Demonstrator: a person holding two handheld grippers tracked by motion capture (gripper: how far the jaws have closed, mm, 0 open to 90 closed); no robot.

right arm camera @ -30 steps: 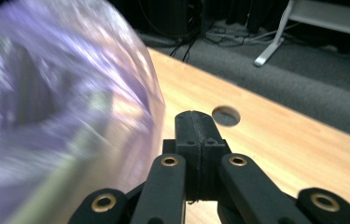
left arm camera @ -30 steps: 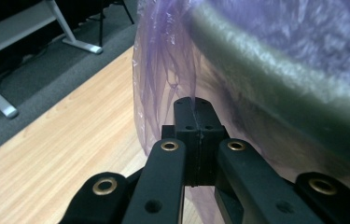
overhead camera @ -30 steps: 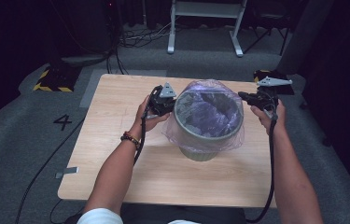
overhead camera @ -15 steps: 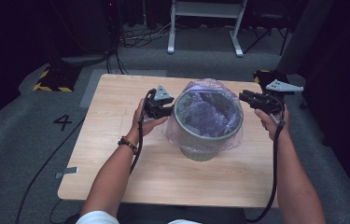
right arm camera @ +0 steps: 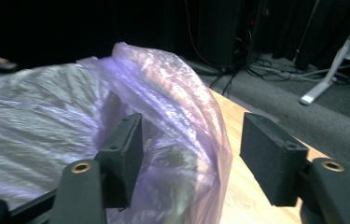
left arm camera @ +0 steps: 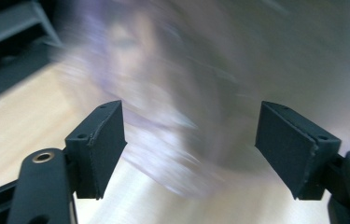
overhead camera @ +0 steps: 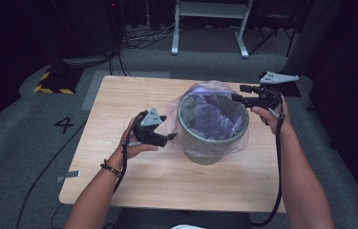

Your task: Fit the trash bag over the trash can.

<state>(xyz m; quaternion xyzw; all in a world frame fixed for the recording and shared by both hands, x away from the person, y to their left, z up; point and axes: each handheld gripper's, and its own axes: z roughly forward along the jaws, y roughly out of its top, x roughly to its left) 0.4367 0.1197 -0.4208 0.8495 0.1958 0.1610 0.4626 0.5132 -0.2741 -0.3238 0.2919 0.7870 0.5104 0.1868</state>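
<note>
Fitting a thin purple plastic bag (overhead camera: pixel 213 102) over a round grey bin (overhead camera: pixel 213 136) that stands on the pale wooden table (overhead camera: pixel 119 98), towards its right side.

Both grippers have just been opening and now hold nothing: the left gripper (overhead camera: pixel 171 137) sits low beside the bin, and the right gripper (overhead camera: pixel 236 98) is at the far rim with loose bag between its jaws. To do it well, pinch the loose edge again and pull it down evenly all round. The left gripper view is too blurred to show the bag's edge.
</note>
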